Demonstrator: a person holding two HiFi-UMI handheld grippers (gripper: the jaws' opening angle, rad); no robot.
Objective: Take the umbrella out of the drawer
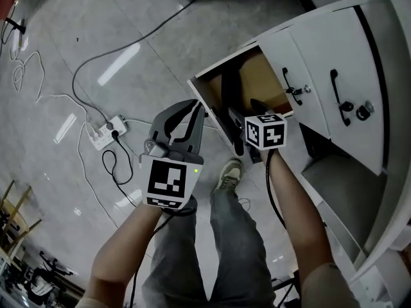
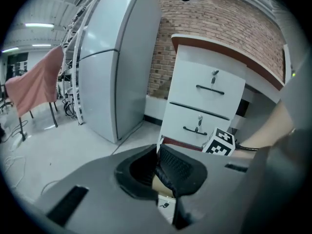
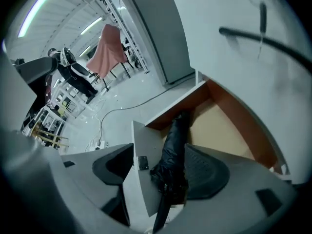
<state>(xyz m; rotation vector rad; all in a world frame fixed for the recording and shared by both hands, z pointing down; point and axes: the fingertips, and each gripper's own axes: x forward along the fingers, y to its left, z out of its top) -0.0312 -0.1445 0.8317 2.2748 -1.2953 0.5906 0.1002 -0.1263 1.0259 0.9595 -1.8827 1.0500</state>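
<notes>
The white cabinet's bottom drawer [image 1: 209, 92] stands pulled out, showing its tan inside. A black folded umbrella [image 1: 230, 85] lies in it, one end poking over the drawer's front panel [image 3: 146, 174]. My right gripper [image 1: 247, 124] hangs over the drawer, pointing steeply down, jaws open. In the right gripper view the umbrella [image 3: 173, 152] runs between the pads without either pressing on it. My left gripper [image 1: 192, 111] hovers just left of the drawer's front corner. Its fingers meet at the tips with nothing between them. In the left gripper view the pads [image 2: 178, 167] frame the drawer edge.
Two upper drawers [image 1: 334, 95] with black handles and locks stay closed. A power strip [image 1: 106, 132] and cables trail over the grey floor at left. The person's shoe [image 1: 229, 172] stands by the drawer. A grey fridge [image 2: 117, 57] and a pink cloth [image 2: 39, 82] stand farther off.
</notes>
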